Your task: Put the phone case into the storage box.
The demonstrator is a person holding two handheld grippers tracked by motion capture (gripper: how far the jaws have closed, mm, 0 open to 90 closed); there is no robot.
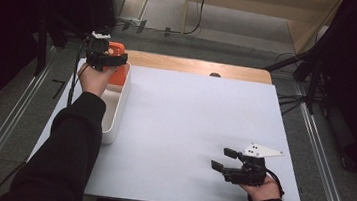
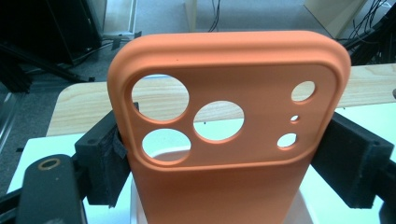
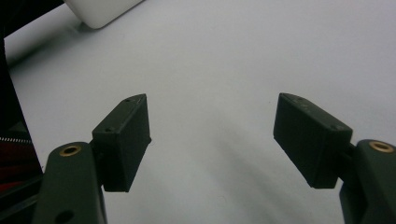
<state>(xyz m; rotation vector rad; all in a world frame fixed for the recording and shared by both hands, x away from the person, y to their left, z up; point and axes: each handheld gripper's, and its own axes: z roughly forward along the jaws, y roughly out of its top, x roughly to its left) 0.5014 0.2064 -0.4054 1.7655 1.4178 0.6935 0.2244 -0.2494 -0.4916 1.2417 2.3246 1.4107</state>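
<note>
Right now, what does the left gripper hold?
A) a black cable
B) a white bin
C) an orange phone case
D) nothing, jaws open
C: in the left gripper view both jaws of the left gripper press the sides of the orange phone case, held above the white bin.

The left hand-held gripper (image 2: 224, 154) clamps an orange phone case (image 2: 224, 154) upright.
</note>
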